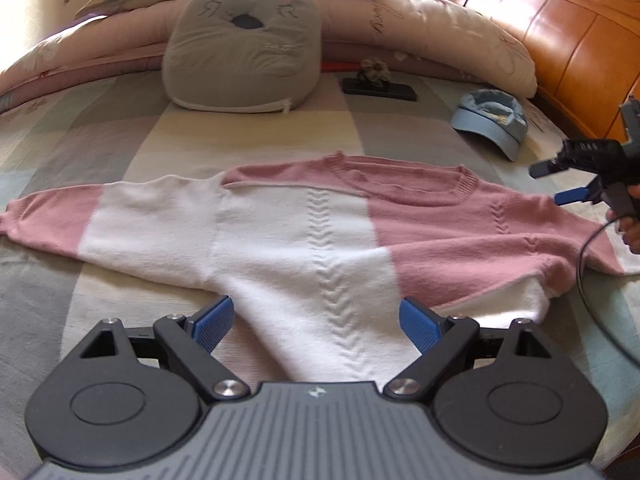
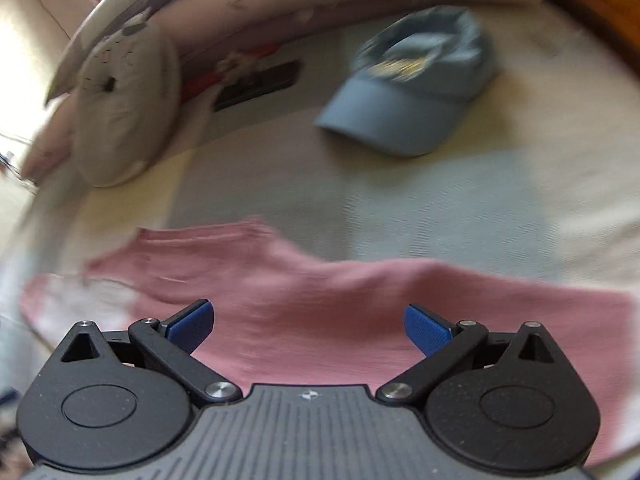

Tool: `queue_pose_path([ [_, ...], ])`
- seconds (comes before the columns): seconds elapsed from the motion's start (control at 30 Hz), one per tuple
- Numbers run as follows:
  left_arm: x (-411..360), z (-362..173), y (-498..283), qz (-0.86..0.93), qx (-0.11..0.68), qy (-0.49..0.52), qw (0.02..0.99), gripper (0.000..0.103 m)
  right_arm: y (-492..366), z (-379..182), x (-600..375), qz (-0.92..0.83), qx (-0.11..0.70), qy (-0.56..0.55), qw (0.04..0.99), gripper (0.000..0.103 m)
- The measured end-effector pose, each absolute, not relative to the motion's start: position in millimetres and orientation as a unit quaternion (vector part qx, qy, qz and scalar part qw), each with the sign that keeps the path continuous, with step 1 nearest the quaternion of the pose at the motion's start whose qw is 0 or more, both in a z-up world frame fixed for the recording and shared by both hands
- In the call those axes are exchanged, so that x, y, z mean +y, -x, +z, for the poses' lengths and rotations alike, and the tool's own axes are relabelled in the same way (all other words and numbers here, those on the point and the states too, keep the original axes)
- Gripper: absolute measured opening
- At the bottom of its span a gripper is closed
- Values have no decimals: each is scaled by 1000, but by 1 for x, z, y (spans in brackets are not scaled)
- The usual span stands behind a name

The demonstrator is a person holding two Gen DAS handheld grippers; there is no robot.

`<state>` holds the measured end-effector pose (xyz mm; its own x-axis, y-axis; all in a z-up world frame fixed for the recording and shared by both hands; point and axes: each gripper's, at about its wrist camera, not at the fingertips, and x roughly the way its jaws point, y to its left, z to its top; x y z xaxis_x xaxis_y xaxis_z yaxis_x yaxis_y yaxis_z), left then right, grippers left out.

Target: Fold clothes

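Note:
A pink and white knit sweater [image 1: 304, 232] lies spread flat on the bed, both sleeves stretched out, neckline toward the pillows. My left gripper [image 1: 316, 322] is open and empty, hovering over the white lower body of the sweater. My right gripper [image 2: 310, 330] is open and empty over the pink right sleeve [image 2: 320, 300]; that view is blurred. The right gripper also shows in the left wrist view [image 1: 556, 184], held above the sleeve at the right edge.
A blue cap [image 1: 490, 118] lies beyond the right sleeve, also in the right wrist view [image 2: 412, 84]. A grey plush cushion [image 1: 244, 48], a black phone [image 1: 378, 90] and pillows sit farther back. An orange wooden headboard [image 1: 568, 36] stands at right. A cable [image 1: 588, 264] hangs by the sleeve.

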<state>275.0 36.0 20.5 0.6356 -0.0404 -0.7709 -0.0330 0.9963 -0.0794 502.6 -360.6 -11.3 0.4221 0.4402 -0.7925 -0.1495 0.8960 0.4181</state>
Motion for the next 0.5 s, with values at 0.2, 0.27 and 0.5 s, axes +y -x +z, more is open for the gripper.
queue_pose_path([
  [0.2,80,8,-295,-6,420,74,905,90,-527,-39,-319,148,538,-167,813,103],
  [0.27,92,2,-306,-15,420,82,904,90,-536,-50,-305,131,549,-166,808,103],
  [0.5,110,-9,-339,-45,407,106,906,90,-555,-40,-321,97,505,-237,824,103],
])
